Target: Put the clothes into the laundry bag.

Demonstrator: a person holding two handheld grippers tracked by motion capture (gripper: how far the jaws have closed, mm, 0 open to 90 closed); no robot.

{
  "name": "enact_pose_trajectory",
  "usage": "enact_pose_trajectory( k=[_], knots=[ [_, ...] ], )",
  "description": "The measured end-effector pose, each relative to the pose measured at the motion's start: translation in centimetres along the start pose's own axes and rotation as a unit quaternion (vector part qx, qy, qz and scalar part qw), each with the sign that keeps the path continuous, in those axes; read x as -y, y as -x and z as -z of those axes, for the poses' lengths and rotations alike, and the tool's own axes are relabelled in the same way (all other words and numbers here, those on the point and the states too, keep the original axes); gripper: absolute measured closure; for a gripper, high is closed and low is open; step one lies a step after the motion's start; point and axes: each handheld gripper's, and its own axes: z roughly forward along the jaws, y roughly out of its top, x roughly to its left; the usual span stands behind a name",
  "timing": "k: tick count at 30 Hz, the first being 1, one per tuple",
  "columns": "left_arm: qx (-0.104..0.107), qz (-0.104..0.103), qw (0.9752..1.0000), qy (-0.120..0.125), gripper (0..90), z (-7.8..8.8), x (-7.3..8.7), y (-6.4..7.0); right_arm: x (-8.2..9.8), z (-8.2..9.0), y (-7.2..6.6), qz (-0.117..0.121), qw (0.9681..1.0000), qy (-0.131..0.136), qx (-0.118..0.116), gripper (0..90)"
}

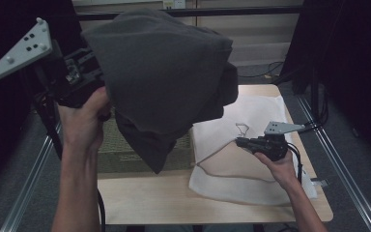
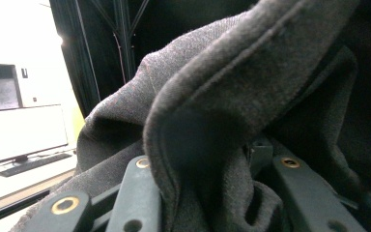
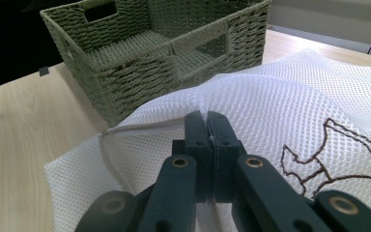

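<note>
A dark grey garment (image 1: 164,72) hangs bunched in the air above a green woven basket (image 1: 121,150). My left gripper (image 1: 104,84) is raised at the upper left and shut on its folds. In the left gripper view the cloth (image 2: 212,96) drapes over and between the black jaws of that gripper (image 2: 207,169). On the right lies a white mesh laundry bag (image 1: 251,116). My right gripper (image 1: 239,141) rests low on it. The right gripper (image 3: 206,121) is shut on the edge of the mesh bag (image 3: 294,96), with the basket (image 3: 164,53) just beyond.
The light wooden table (image 1: 145,203) holds the basket at left and the bag at right. Metal rails run along both sides, and black frame posts stand behind. A monitor (image 2: 24,130) and a keyboard (image 2: 34,164) sit off to one side.
</note>
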Motion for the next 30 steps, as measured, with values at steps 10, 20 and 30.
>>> enact_pose_trajectory(
  k=[10, 20, 30],
  knots=[
    [0.026, 0.008, 0.9996, 0.009, 68.5, -1.0, 1.4, 2.2, 0.1, 0.1, 0.1, 0.0, 1.0, 0.0, 0.002, 88.9],
    [0.056, 0.016, 0.9981, 0.02, 68.5, -1.0, 2.4, 4.7, 0.0, 0.2, 0.0, 0.001, 1.0, 0.002, 0.003, 88.9],
    [0.091, 0.051, 0.9944, 0.02, 68.4, -0.7, 6.0, 6.7, 0.0, 0.5, 0.1, 0.0, 1.0, 0.003, 0.003, 88.9]
  ],
)
